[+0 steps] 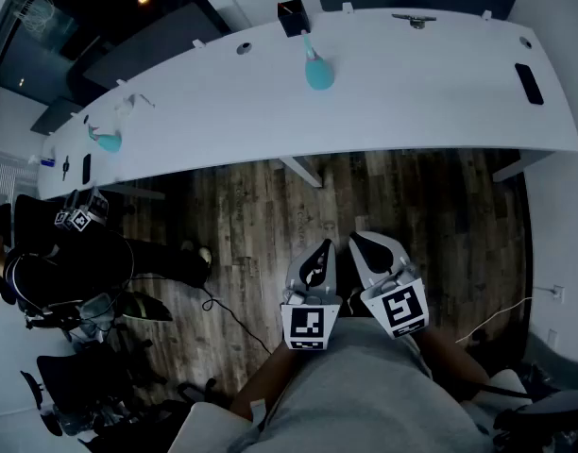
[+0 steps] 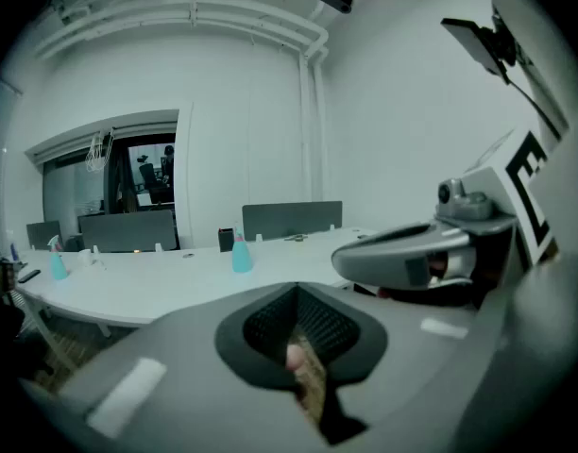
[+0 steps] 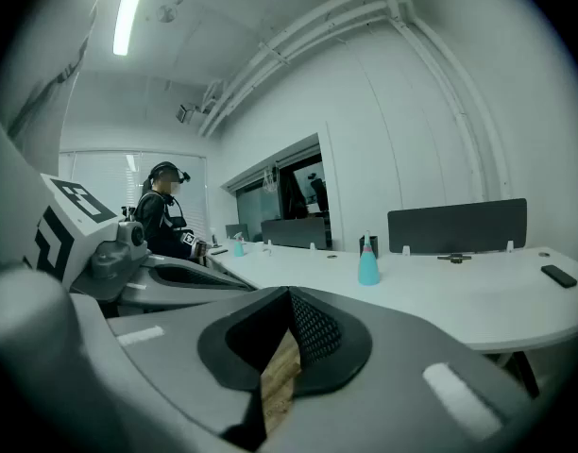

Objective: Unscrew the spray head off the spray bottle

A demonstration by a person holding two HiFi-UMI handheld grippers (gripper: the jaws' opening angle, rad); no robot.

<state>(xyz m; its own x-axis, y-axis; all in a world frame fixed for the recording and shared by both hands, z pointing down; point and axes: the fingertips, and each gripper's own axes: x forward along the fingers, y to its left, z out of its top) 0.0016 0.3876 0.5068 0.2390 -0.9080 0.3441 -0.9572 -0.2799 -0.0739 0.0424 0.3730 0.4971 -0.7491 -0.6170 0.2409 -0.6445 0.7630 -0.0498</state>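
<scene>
Both grippers closed and empty; bottle out of reach.
Left gripper (image 1: 319,253) and right gripper (image 1: 363,245) sit side by side, jaws together. The spray bottle (image 1: 317,71) stands upright on the white table (image 1: 431,92), well apart from them.

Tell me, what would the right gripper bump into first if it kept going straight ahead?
Probably the white table, near its front edge, though depth is unclear. The right gripper, jaws shut, points down toward it; the teal spray bottle stands farther back.

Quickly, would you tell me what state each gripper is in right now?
Left gripper: closed, holding nothing.
Right gripper: closed, holding nothing.
</scene>
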